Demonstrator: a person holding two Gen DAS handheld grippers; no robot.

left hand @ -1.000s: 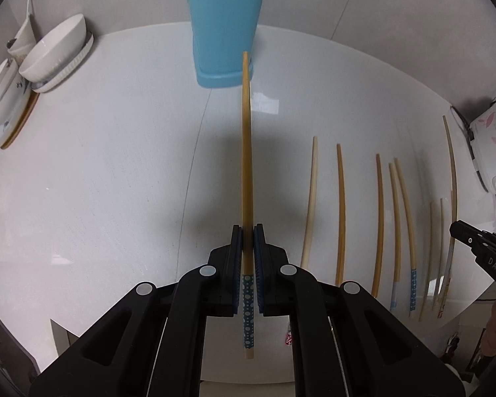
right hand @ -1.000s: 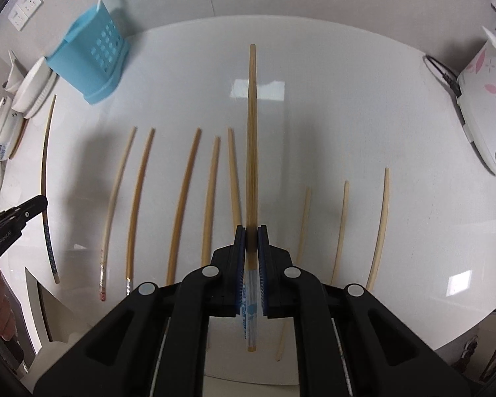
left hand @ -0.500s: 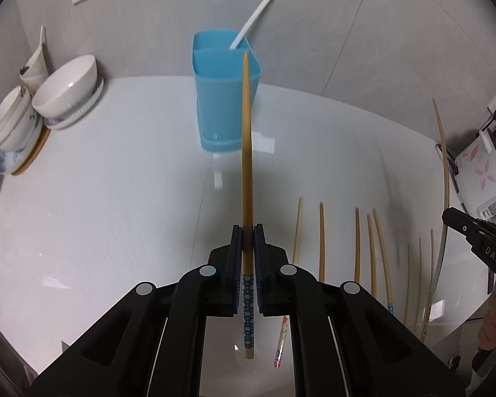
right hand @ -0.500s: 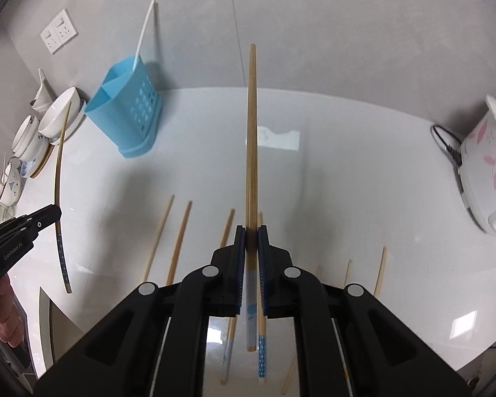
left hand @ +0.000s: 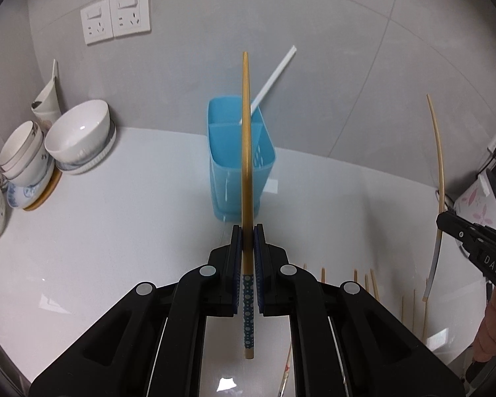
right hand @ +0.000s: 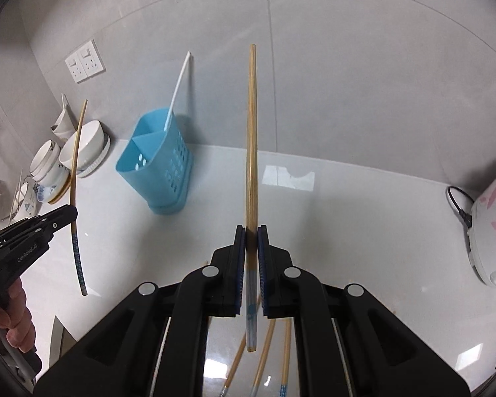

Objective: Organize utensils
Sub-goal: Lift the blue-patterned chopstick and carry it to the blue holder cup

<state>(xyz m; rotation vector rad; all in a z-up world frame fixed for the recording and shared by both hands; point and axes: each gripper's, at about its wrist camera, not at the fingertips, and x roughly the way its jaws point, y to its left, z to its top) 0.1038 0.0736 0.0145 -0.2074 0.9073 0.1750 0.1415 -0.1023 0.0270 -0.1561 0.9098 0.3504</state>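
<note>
While both jaws clamp a chopstick (left hand: 246, 165) each, loose chopsticks (right hand: 268, 357) below lie half hidden — count unclear.

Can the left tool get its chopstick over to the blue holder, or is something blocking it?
Probably yes. The left tool grips a chopstick that points at the blue holder. Only bare counter lies between them, and the holder's top is open apart from one white stick.
</note>
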